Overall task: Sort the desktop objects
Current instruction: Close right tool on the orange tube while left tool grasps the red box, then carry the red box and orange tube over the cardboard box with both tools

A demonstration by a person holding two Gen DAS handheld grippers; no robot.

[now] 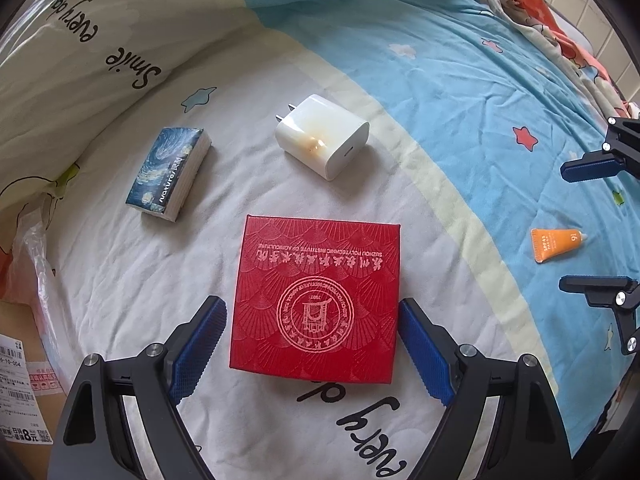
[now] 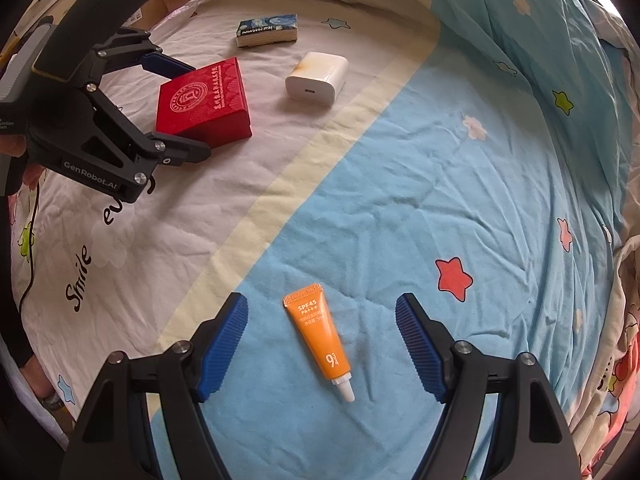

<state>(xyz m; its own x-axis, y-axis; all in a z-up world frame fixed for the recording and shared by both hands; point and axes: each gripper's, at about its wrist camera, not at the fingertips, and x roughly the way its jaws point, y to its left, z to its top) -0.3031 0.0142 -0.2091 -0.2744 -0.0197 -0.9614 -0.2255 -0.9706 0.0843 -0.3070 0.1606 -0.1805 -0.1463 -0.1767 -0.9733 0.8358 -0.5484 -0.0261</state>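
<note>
A red square box (image 1: 316, 304) (image 2: 202, 102) lies on the bed sheet, flanked by the fingers of my open left gripper (image 1: 312, 332) (image 2: 182, 110), which straddle its near half with small gaps. Beyond it sit a white charger (image 1: 322, 136) (image 2: 316, 78) and a blue starry tissue pack (image 1: 170, 174) (image 2: 267, 31). A small orange sunscreen tube (image 2: 320, 338) (image 1: 556, 245) lies on the blue part of the sheet, cap toward me, between the wide-open fingers of my right gripper (image 2: 322, 340) (image 1: 580, 224), touching neither.
A patterned pillow (image 1: 80, 40) rises at the left. A cardboard parcel (image 1: 24, 392) with labels and a plastic bag (image 1: 36, 264) sit beside the bed's left edge. Rumpled orange-patterned bedding (image 1: 560, 28) lies at the far right. A hand (image 2: 24, 168) holds the left gripper.
</note>
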